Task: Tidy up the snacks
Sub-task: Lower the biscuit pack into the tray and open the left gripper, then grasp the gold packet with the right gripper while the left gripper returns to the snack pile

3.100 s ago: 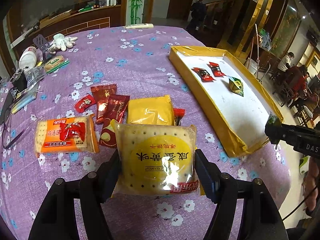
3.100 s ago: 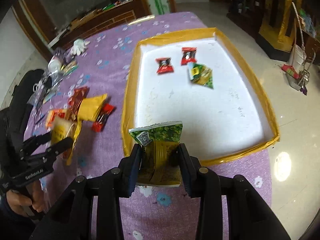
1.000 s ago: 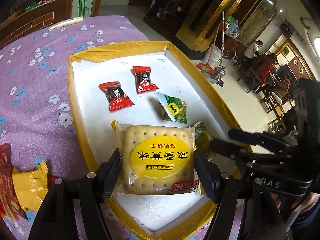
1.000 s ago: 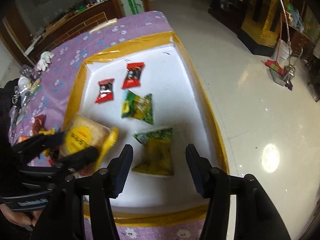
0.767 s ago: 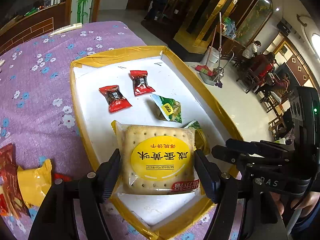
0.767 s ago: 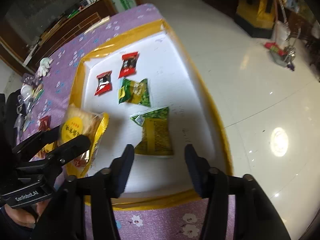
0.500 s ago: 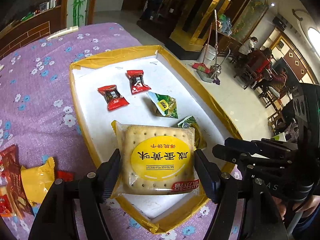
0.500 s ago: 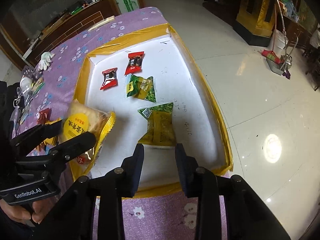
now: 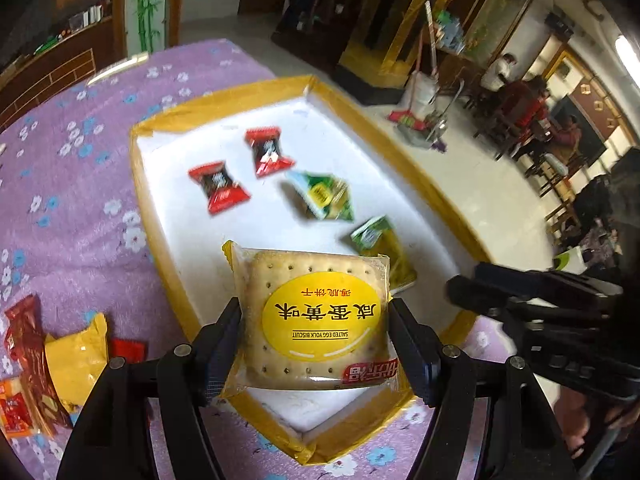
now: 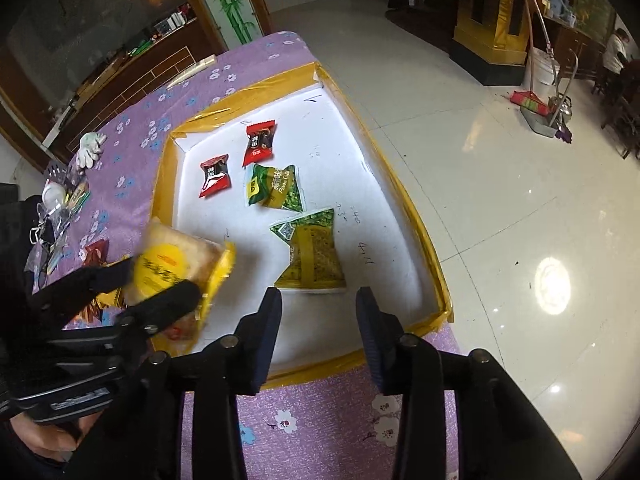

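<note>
- Your left hand-held gripper [image 9: 314, 336] pinches the square clear-wrapped salted egg yolk biscuit pack with the yellow oval label [image 9: 316, 320] by its two side edges and holds it above the near end of the shallow white tray with the yellow taped rim [image 9: 140, 184]; it is not yet set down.
- Your right hand-held gripper [image 10: 318, 336] is spread and holds nothing, poised just short of the green-and-yellow flat snack packet [image 10: 314, 254] lying on the tray floor.
- Risk: the glossy wrapper may slide from the pads, as only its edges are held; a tilt would drop it across the rim or onto the purple flowered tabletop [image 9: 72, 184].
- Risk: releasing here may land the biscuit on the green-and-yellow packet or the green triangular pea packet [image 10: 274, 188], piling rather than ordering.
- Risk: the two grippers stand near each other over the same end; a sideways move could knock them together.
- Two red candy wrappers [image 10: 236, 160] lie at the far end, well apart.
- Loose red and yellow snacks [image 9: 52, 360] wait on the tabletop beside the tray.
</note>
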`<state>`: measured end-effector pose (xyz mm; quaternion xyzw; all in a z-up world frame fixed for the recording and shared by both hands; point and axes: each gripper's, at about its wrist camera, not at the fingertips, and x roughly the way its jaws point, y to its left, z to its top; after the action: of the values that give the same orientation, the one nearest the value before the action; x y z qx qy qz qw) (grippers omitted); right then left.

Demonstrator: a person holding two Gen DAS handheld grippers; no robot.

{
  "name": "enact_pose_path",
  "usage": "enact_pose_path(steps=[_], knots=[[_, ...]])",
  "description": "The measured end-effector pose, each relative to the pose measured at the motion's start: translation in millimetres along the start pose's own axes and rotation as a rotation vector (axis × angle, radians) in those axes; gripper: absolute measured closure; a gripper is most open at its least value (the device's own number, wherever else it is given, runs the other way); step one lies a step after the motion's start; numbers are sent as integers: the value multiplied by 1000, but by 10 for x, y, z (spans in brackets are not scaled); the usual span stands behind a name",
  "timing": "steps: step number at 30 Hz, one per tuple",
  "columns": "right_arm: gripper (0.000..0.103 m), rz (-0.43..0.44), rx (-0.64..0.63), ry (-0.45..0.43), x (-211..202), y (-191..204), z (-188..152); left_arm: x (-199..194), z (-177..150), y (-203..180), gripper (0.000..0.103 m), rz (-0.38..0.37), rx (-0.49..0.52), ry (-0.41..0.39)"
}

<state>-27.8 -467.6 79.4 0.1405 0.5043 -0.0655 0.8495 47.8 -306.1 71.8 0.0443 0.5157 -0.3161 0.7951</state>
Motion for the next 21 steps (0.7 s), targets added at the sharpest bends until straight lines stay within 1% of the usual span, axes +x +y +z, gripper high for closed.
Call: enact_pose_path(steps=[3,7,10,13,14,18,21], knots=[[64,5,-13,3,-24,4,-52,12,-56,23,29,-6,-12,4],[64,15,-7,14,-29,13,-116,-87,-53,7,28,-22,-13,-12],[64,38,8,12,-40,52,-142,-216,-75,-12,28,-13,3,-33],[63,55,-9,6,-81,165,-174,-397,-182,70,28,-11,-11,-64],[62,62,-21,6,-96,220,-189,-464,-239,135,28,-12,-24,-76],[53,74,-76,-15,-169,515,-278,-696,-435,406,28,29,-80,-115],[45,76,-152,-33,-213,844,-387,-915,-626,658,28,84,-121,-149]])
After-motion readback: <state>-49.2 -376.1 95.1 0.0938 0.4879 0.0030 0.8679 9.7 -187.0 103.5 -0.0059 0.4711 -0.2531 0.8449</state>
